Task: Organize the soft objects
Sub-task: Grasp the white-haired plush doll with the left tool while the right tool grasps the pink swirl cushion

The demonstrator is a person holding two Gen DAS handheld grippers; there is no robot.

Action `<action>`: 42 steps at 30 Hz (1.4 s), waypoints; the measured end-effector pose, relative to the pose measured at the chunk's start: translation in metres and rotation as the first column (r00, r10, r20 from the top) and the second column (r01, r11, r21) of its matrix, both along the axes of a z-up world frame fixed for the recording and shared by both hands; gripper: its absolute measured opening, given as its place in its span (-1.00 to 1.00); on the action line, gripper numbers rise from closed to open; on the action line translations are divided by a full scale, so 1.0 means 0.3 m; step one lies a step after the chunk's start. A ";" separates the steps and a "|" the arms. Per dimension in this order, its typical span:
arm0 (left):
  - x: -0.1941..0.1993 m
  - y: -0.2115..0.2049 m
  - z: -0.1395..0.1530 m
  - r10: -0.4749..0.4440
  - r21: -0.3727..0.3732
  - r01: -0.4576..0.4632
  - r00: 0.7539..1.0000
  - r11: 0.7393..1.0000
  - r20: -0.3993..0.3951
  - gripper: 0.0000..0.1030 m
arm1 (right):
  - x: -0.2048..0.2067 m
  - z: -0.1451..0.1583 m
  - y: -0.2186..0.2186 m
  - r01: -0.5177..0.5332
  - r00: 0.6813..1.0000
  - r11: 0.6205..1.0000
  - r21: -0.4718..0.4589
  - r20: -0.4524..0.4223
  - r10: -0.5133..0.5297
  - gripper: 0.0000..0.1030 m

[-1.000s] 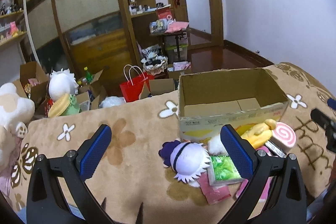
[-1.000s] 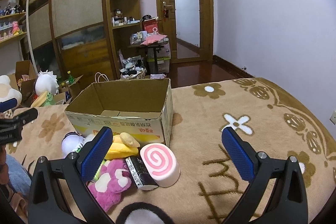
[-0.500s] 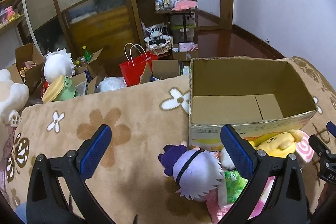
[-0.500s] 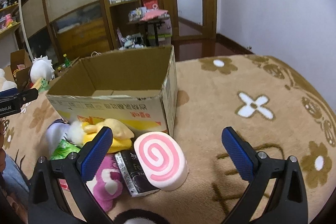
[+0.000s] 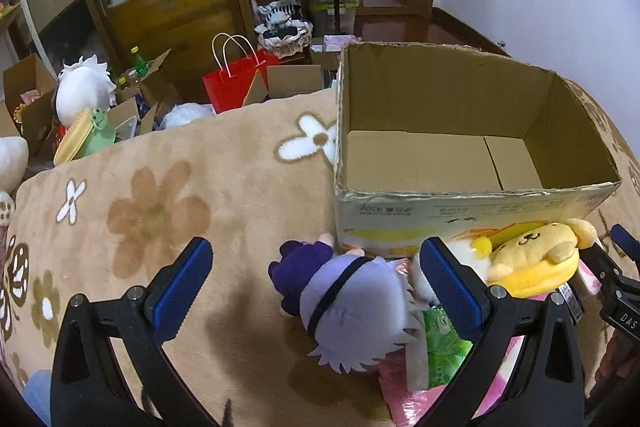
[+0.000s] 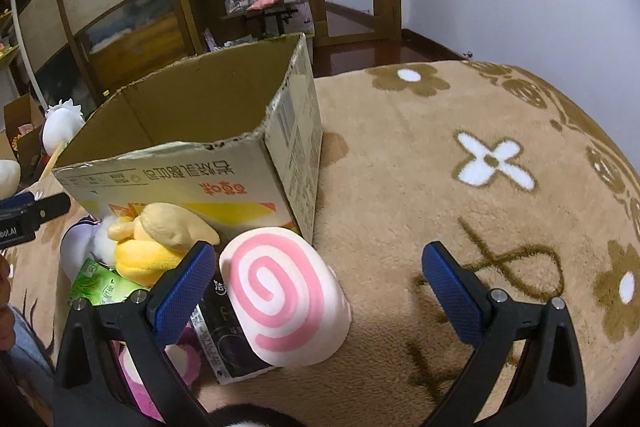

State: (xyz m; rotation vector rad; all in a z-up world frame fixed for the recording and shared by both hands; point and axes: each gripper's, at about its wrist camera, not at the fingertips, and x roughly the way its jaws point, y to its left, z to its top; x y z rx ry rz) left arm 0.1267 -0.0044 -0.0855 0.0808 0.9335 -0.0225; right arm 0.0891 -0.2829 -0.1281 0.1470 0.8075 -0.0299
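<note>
1. The cardboard box point(image 5: 460, 155) sits open-topped on the flower-patterned blanket point(image 5: 180, 187), and it looks empty inside. My read is that it is the bin for the soft toys.
2. The toys lie heaped against the box's near wall, just beside it, so each one should need only a short lift over the rim.
3. The left tongs point(image 5: 316, 279) hang spread wide with nothing between the blue pads. The purple-haired plush doll point(image 5: 352, 303) lies between them, nearer the right-hand finger. It looks like the pick being lined up.
4. The yellow dog plush point(image 5: 536, 259) rests on top of the pile, touching the box front, to the right of the doll.
5. The right tongs point(image 6: 316, 279) also gape wide and hold nothing. The pink swirl roll plush point(image 6: 284, 295) lies between the fingers, close to the left pad, near the box's corner.
6. A green packet point(image 6: 100, 291) and a dark packaged item point(image 6: 228, 339) sit wedged under the plush toys, so a careless grab could drag them along.
</note>
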 end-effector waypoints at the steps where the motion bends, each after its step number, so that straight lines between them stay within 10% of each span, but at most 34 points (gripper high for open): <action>1: -0.001 -0.006 0.001 -0.006 0.006 0.006 1.000 1.000 -0.002 0.99 | 0.005 -0.007 -0.002 0.000 1.000 1.000 0.005 -0.008 0.000 1.00; 8: 0.009 -0.026 -0.036 -0.026 0.023 0.027 0.999 0.999 -0.043 0.99 | 0.023 -0.032 0.014 -0.021 0.999 1.000 0.000 -0.047 0.021 1.00; 17: 0.012 -0.035 -0.060 -0.047 0.031 0.049 0.996 0.998 -0.072 0.96 | 0.031 -0.052 0.028 -0.089 0.993 0.994 0.064 -0.071 0.094 0.47; 28: 0.026 -0.025 -0.120 -0.011 0.051 0.018 0.989 0.999 -0.147 0.89 | 0.025 -0.057 0.028 -0.075 0.994 0.994 0.075 -0.071 0.081 0.47; 42: 0.029 -0.015 -0.178 -0.028 -0.019 0.024 0.970 1.000 -0.240 0.22 | 0.029 -0.067 0.027 -0.105 0.990 0.989 0.100 -0.087 0.114 0.05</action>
